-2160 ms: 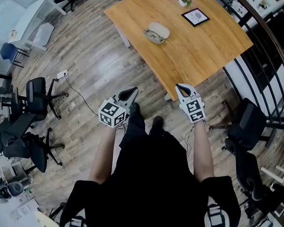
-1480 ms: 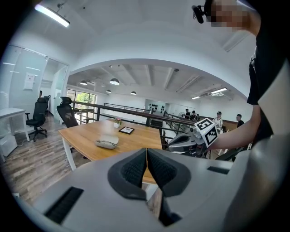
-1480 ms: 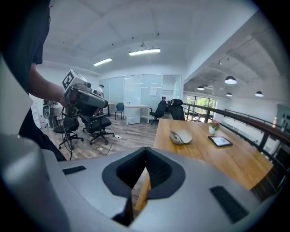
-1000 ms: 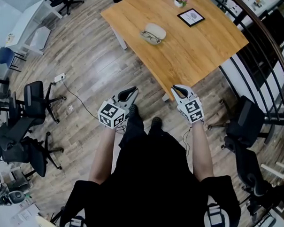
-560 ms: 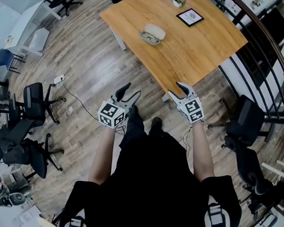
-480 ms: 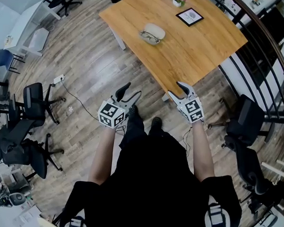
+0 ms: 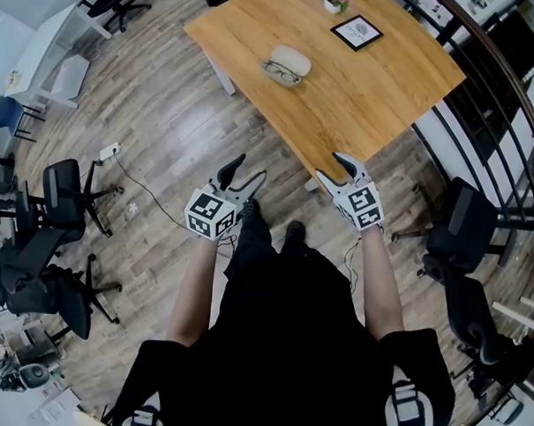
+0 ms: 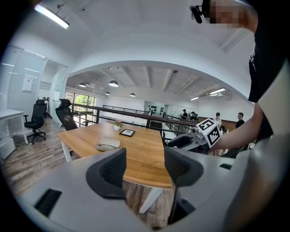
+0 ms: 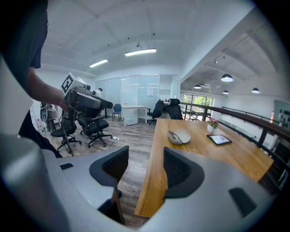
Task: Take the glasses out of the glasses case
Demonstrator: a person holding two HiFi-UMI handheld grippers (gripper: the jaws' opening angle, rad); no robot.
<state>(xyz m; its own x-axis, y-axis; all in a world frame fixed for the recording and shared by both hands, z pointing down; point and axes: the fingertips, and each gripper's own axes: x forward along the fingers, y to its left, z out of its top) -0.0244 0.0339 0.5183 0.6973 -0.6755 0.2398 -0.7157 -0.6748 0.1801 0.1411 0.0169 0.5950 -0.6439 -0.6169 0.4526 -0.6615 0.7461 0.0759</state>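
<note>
fingers on the left gripper (image 7: 245, 170) and the right gripper (image 7: 331, 166) have just been opening and stand wide apart, empty. the glasses (image 7: 282, 71) lie touching the pale glasses case (image 7: 297, 56), far off on the wooden table (image 7: 378, 89). they look light and fragile, so the frame's bridge seems the safest hold, and the smooth case may slide. office chairs (image 7: 67, 186) stand on the plank floor (image 7: 165, 124).

Table (image 7: 370, 89) 1, glasses case (image 7: 297, 56) 1, glasses (image 7: 277, 71) 1, picture frame (image 7: 355, 32) 1, flowerpot (image 7: 334, 1) 1.
</note>
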